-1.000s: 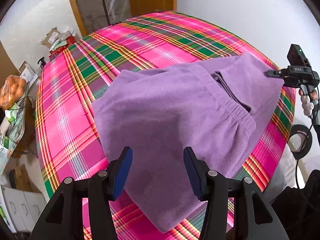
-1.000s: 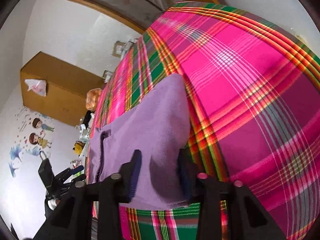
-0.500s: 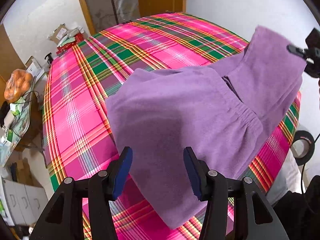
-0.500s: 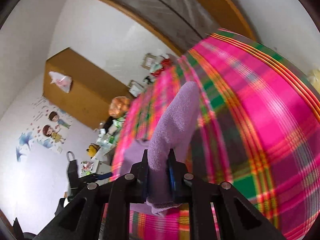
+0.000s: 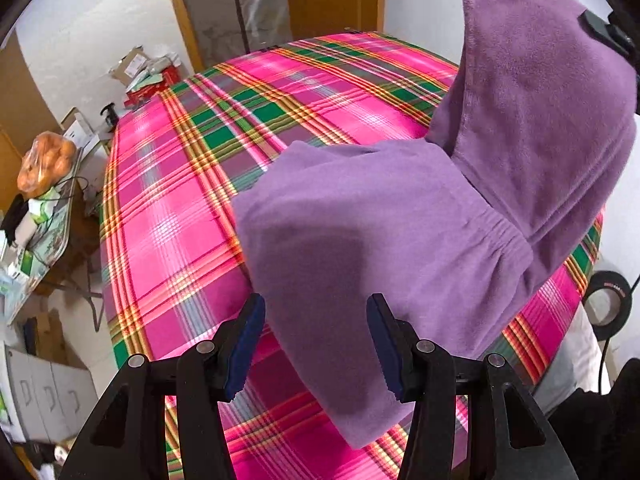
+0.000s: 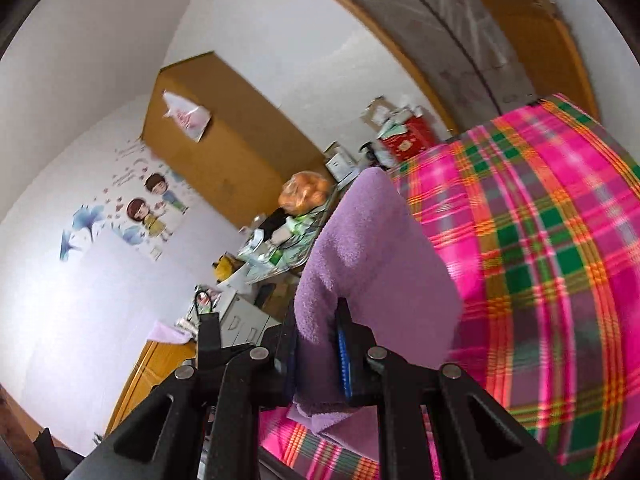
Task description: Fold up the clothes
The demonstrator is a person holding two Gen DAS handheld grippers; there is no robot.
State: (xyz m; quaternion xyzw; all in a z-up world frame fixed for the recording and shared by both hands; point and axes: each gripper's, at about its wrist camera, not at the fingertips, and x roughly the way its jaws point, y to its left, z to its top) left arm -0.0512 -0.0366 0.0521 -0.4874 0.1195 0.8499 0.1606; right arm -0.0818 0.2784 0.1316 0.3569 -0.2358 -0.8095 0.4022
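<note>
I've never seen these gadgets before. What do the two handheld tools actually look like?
Both look alike: the left tool and right tool have angular black frames with triangular cut-outs, silver round bolt heads at the joints, and two flat fingers faced with dark blue ribbed pads.

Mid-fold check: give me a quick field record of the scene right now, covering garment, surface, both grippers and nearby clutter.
garment: purple fleece garment, mostly lying flat, one end lifted off the surface
surface: pink plaid tablecloth
right gripper: shut on the lifted end of the garment, holding it up above the cloth
left gripper: open, hovering over the near edge of the garment, nothing between its fingers
clutter: bag of oranges on a side table beside the plaid surface
fold status: in progress, lifted end not yet laid down
</note>
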